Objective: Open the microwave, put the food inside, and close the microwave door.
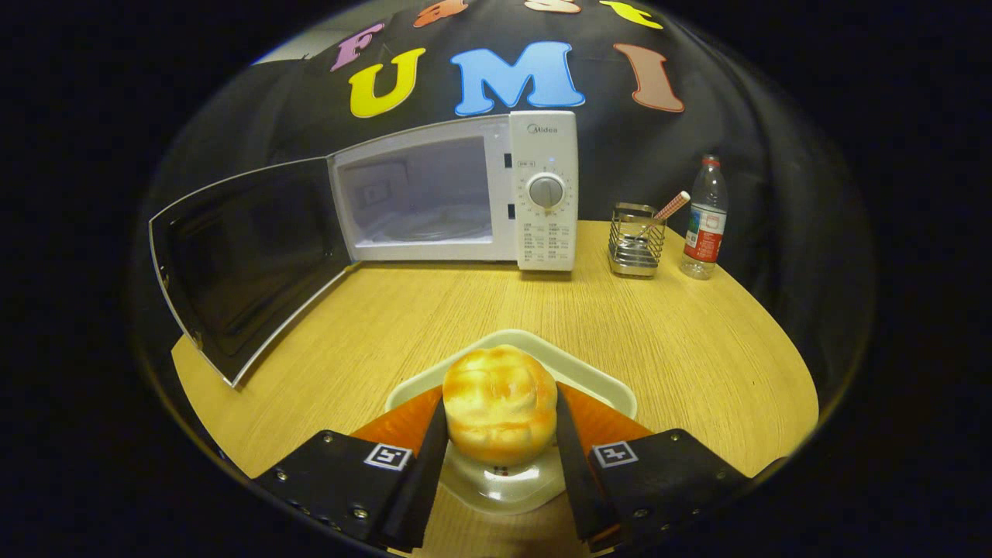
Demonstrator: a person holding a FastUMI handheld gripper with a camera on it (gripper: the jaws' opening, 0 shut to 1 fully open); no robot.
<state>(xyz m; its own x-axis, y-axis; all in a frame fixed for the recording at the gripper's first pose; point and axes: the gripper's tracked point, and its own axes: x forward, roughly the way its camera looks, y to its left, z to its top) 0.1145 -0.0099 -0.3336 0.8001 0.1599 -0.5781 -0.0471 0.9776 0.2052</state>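
Microwave point(457, 198) door point(248, 260) already swung wide, so step one done. Gripper point(501, 434) clamped on bun point(500, 403), both fingers pressing its sides, right over plate point(597, 380) on table point(465, 310). Left: get bun inside, shut door.

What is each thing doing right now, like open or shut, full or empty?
Microwave door: swung wide open.
Microwave: nothing on its glass turntable.
Bread bun: gripped, over the white plate.
Gripper: shut on the bun.
Water bottle: upright, capped.
Wire holder: upright, straw inside.
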